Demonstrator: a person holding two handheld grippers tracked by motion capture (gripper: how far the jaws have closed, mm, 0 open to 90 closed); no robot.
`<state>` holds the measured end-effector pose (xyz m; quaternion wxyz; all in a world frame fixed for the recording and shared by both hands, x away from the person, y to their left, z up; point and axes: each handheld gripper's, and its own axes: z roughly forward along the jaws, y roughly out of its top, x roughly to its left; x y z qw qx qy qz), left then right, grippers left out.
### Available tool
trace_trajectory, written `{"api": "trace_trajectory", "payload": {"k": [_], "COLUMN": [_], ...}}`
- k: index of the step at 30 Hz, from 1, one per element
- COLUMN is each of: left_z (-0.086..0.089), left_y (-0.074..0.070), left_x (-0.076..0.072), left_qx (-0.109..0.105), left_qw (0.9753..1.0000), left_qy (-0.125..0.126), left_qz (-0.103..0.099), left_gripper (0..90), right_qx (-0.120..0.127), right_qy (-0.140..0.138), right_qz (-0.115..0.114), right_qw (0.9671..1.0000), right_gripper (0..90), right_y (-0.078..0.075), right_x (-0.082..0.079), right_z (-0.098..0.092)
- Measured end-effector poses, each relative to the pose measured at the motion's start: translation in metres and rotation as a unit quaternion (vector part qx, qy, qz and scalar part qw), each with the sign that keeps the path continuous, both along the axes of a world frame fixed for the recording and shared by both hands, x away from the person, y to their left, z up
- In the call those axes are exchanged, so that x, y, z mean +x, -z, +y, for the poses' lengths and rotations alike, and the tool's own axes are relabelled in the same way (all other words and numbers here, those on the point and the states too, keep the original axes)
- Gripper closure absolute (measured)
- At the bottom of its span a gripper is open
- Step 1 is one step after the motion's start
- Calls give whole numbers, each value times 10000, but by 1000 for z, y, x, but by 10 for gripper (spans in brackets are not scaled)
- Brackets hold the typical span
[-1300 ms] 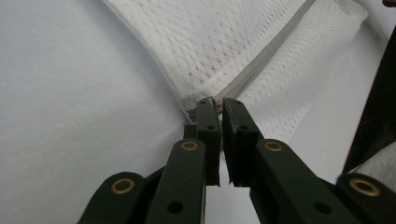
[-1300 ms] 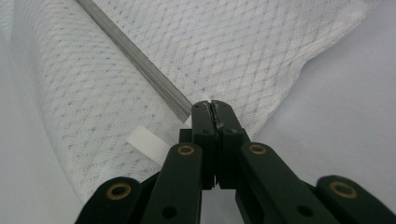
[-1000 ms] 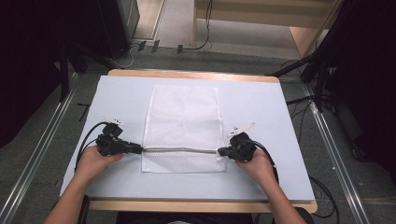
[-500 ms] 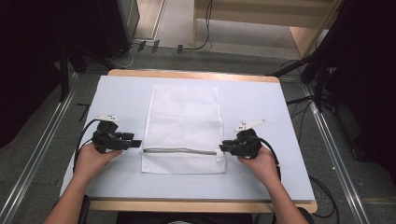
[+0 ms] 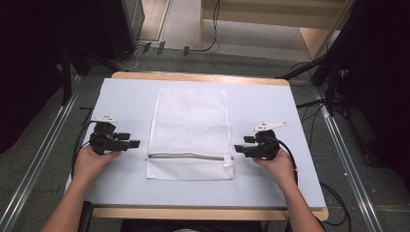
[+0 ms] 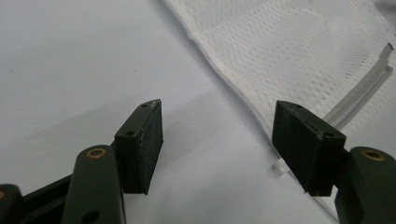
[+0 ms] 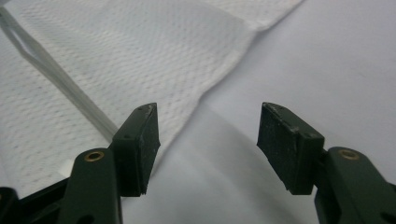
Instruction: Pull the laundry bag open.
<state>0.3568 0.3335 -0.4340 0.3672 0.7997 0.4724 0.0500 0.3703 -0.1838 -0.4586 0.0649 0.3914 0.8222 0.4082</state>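
Observation:
A white mesh laundry bag (image 5: 190, 131) lies flat in the middle of the table, its zipper (image 5: 188, 156) running across near the front end. My left gripper (image 5: 135, 143) rests just left of the bag, open, nothing between its jaws. My right gripper (image 5: 238, 149) sits just right of the zipper's end, open and empty too. In the left gripper view the bag (image 6: 303, 60) edge runs past the far jaw of the left gripper (image 6: 217, 140). In the right gripper view the bag (image 7: 116, 60) spreads behind the left jaw of the right gripper (image 7: 208, 140).
The pale blue table top (image 5: 270, 106) has a wooden front edge (image 5: 208, 213). Cables (image 5: 77, 145) trail from both grippers off the table sides. Metal rails (image 5: 343, 159) flank the table. A wooden bench (image 5: 270, 19) stands beyond the far edge.
Both grippers have let go of the bag's zipper ends and drawn outward, left one to the left, right one to the right. The bag now lies flat and still.

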Motion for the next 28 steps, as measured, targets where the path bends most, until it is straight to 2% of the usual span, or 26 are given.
{"api": "trace_trajectory", "payload": {"k": [1,6,8,11,14,24,28], "left_z": [1,4,6,7,8,10,10], "left_y": [0,2,4,5,5,9,11], "left_x": [1,6,9,10,11,14,15], "left_qx": [5,36,96,71,106,184,330], "left_qw": [10000,9999,9996,9995,9994,9990,9984], "left_qy": [-35,-137,-218,-290,-294,-393,-422], "left_qz": [-24,-96,-121,-112,-115,-64,-161], "left_gripper": [333,305,302,299,296,273,261], "right_qx": [5,-18,-34,-73,-46,-109,-157], "right_qy": [111,284,341,446,533,591,652], "right_qz": [-4,-48,-59,-62,-19,16,20], "right_qw": [9999,9996,9994,9990,9986,9982,9977], "right_gripper": [374,355,344,331,322,308,294], "right_y": [1,4,6,8,10,14,16], "right_x": [2,5,7,9,10,11,12], "right_z": [-6,-16,-19,-23,-25,-27,-28]}}
